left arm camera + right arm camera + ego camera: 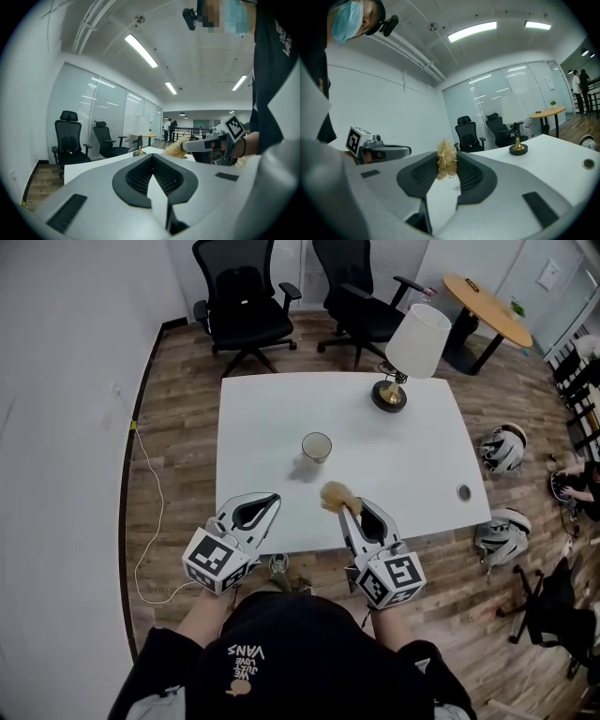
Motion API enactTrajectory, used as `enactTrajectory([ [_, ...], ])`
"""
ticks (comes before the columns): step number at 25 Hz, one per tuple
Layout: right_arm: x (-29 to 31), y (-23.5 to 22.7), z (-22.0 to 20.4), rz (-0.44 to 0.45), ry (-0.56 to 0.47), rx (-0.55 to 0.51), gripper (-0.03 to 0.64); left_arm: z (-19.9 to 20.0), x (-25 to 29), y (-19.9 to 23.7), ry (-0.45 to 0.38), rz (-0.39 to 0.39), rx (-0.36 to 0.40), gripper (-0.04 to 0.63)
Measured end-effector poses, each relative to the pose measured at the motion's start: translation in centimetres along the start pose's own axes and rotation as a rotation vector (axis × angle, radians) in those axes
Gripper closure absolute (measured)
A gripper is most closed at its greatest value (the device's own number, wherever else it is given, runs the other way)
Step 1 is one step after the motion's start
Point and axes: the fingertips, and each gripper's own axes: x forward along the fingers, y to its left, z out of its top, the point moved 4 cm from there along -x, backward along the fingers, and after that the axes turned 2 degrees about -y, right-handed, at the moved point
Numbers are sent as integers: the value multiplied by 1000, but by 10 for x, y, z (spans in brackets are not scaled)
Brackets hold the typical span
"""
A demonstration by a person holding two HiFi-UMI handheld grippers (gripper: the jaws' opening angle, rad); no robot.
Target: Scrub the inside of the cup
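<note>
A small pale cup [316,446] stands upright near the middle of the white table [403,456]. My right gripper [345,507] hovers over the table's front edge, below and a bit right of the cup, shut on a tuft of straw-coloured scrubber [335,494]. The right gripper view shows that scrubber [446,164] pinched between the jaw pads. My left gripper [275,498] is level with it to the left, shut with nothing between its jaws, which meet [152,158] in the left gripper view. The cup does not show in either gripper view.
A brass-footed lamp [412,348] with a white shade stands at the table's far right. A cable hole [463,492] sits near the right edge. Two black office chairs [239,301] stand behind the table, a round wooden table [487,306] at back right, and helmets [503,448] on the floor to the right.
</note>
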Motion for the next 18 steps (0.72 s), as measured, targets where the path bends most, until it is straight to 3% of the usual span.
enactTrajectory([
  [18,-1,0,-10,-25,26,-9,502,-6,5,-4,27,-36,-29,584],
])
